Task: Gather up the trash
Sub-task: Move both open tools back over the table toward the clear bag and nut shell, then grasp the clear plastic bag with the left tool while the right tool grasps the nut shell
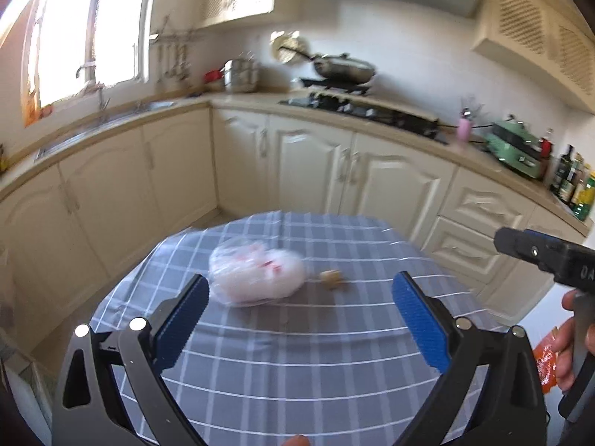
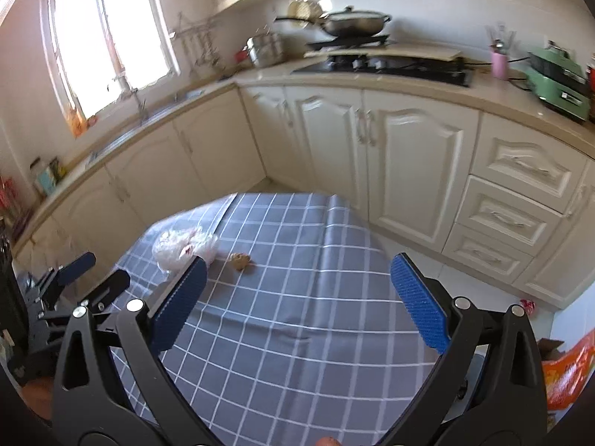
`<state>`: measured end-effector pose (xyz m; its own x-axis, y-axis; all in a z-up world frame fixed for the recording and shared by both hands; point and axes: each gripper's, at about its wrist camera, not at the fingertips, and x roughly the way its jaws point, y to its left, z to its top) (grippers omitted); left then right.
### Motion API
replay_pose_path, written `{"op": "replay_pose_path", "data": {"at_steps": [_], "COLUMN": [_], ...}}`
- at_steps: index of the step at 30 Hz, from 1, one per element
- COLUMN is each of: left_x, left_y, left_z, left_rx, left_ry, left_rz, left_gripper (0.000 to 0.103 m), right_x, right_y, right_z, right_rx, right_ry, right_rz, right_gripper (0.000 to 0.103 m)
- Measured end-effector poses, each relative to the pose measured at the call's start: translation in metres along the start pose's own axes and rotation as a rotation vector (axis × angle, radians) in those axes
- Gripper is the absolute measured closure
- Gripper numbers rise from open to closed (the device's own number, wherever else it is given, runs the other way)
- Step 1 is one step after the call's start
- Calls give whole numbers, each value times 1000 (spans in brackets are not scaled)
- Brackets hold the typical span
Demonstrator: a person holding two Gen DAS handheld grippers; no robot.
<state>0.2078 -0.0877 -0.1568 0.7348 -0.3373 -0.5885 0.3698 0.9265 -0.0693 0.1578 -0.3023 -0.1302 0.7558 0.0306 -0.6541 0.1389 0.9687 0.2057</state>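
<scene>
On the tabletop [image 1: 297, 353], covered with a grey cloth crossed by white grid lines, a crumpled clear plastic bag [image 1: 256, 275] lies toward the left of the far half. Its long axis runs roughly left to right across the left wrist view, and white contents with small red marks show through the film; what they are cannot be told. Just beside its right end, apart by a narrow strip of cloth, sits a small tan scrap [image 1: 332, 279], rounded and with no clear direction to it.

The left gripper [image 1: 301, 301] hovers above the near part of the tabletop, level and aimed at the bag, its blue-padded jaws spread wide with nothing between them. The bag lies just past the left pad.

In the right wrist view the bag [image 2: 184, 247] and the scrap [image 2: 240, 261] appear further off and to the left. The right gripper [image 2: 299, 284] is also held above the cloth, jaws wide apart and empty, pointing toward the middle of the tabletop rather than at the bag. The left gripper shows at the left edge of this view.

At the far right, beyond the table edge, an orange bag [image 2: 569, 371] sits low by the floor; its contents cannot be seen.
</scene>
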Motion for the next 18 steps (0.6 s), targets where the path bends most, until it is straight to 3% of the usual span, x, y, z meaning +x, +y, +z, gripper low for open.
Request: {"op": "replay_pose_path", "data": {"at_steps": [6, 14, 17, 18], "left_x": [66, 152, 170, 172], "left_y": [34, 39, 54, 60], "left_z": [-3, -9, -10, -10], "left_rx": [-24, 1, -87, -125], "left_ry": [74, 198, 224, 225], "left_rz": [66, 65, 21, -1], "left_gripper": [6, 6, 8, 12], "right_x": [58, 134, 155, 161], "right_y": [19, 37, 43, 45], "right_z": [-7, -19, -21, -22], "right_rx": [-44, -123, -145, -155], "right_ry": [89, 201, 214, 217], "right_rz": [17, 7, 26, 27], "right_gripper": [6, 6, 6, 6]}}
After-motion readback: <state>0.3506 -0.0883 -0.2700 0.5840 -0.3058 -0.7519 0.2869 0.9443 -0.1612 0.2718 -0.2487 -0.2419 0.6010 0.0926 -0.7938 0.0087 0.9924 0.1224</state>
